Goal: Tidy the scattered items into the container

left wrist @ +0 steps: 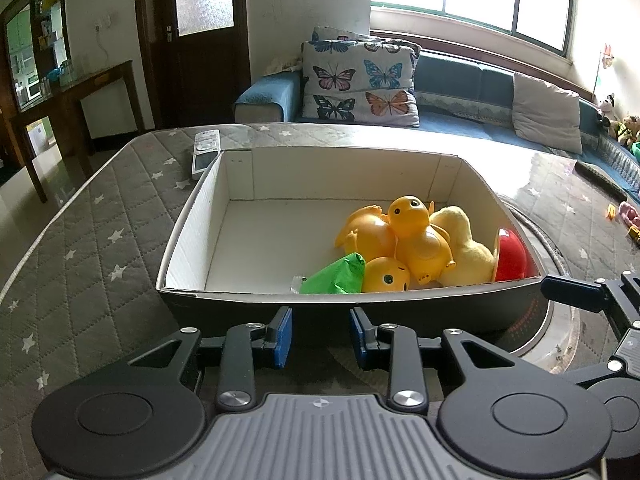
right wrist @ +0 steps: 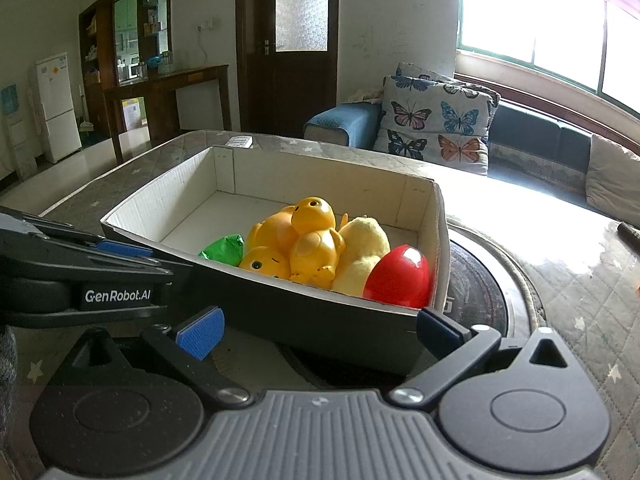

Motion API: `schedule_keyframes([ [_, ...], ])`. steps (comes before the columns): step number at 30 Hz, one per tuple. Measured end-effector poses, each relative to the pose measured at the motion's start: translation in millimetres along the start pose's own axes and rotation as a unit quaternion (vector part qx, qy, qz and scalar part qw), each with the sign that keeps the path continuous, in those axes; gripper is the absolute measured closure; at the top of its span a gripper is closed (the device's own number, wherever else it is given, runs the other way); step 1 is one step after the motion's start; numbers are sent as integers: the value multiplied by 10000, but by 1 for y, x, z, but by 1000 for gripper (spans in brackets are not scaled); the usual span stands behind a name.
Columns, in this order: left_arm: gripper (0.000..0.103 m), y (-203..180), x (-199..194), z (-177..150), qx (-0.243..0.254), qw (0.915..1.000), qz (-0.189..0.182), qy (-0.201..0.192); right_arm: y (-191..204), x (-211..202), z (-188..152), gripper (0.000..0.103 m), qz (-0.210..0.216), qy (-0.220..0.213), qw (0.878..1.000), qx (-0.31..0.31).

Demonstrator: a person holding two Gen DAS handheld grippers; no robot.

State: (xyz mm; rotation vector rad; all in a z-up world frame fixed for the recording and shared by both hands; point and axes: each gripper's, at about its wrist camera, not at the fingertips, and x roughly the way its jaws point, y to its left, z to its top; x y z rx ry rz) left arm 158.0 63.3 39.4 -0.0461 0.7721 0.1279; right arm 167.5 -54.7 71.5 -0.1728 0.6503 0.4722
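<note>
A cardboard box with white inside walls sits on the quilted table, also in the right wrist view. In it lie yellow duck toys, a yellow plush, a red egg-shaped ball and a green packet. My left gripper is open and empty, just before the box's near wall. My right gripper is open wide and empty, at the box's near right corner. The left gripper shows at the left of the right wrist view.
A white remote lies on the table beyond the box's far left corner. A round dark hotplate is set in the table under and right of the box. Small toys lie at the far right. A sofa with butterfly cushions stands behind.
</note>
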Motion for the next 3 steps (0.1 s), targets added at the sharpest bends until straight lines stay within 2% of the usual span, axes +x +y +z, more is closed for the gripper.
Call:
schedule_keyframes([
  [3,70,0,-1,0,-9,10000,-10,-6,0,0,0,0,1,-5,10000,2],
])
